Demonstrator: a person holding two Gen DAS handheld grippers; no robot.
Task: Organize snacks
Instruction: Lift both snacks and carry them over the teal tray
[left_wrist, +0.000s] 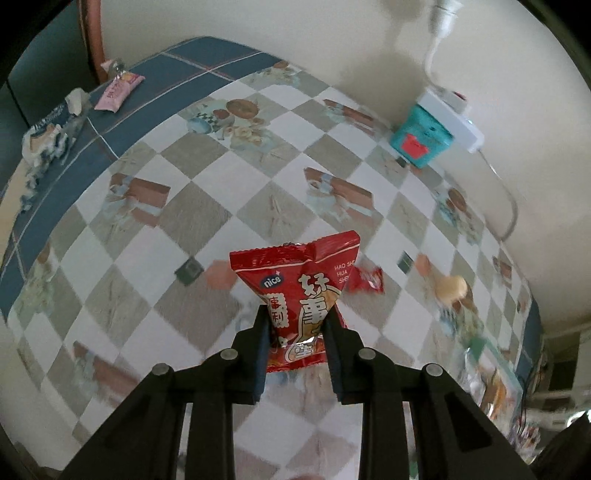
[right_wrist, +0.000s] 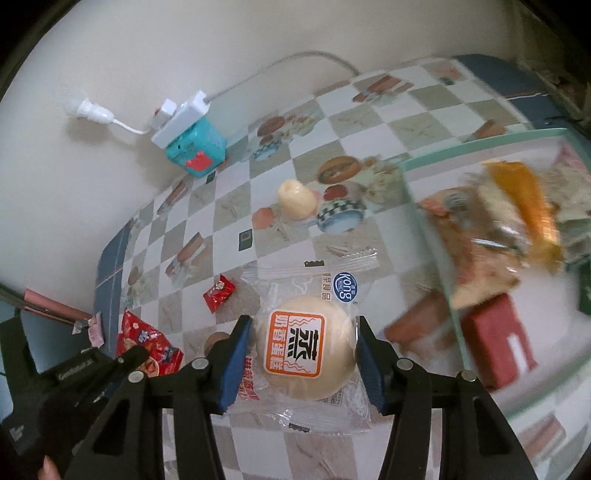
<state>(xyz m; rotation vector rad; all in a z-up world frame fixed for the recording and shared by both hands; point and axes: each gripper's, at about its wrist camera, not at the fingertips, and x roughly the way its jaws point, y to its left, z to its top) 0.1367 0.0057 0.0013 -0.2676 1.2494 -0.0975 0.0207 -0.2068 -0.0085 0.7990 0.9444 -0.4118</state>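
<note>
My left gripper (left_wrist: 297, 317) is shut on a red peanut snack bag (left_wrist: 301, 291) and holds it above the checkered tablecloth (left_wrist: 207, 206). The bag and the left gripper also show in the right wrist view (right_wrist: 147, 341). My right gripper (right_wrist: 303, 332) is shut on a clear-wrapped round steamed cake (right_wrist: 306, 345), held above the table. A clear bin with a green rim (right_wrist: 432, 236) at the right holds several snack packs. A small red candy pack (right_wrist: 218, 293) and a loose round cake (right_wrist: 297, 199) lie on the cloth; they also show in the left wrist view, the candy (left_wrist: 365, 280) and the cake (left_wrist: 450, 288).
A teal box (right_wrist: 195, 151) under a white power strip (right_wrist: 181, 118) stands against the wall. A pink wrapper (left_wrist: 118, 90) and a blue-white tissue pack (left_wrist: 48, 136) lie on the cloth's blue border at the far left.
</note>
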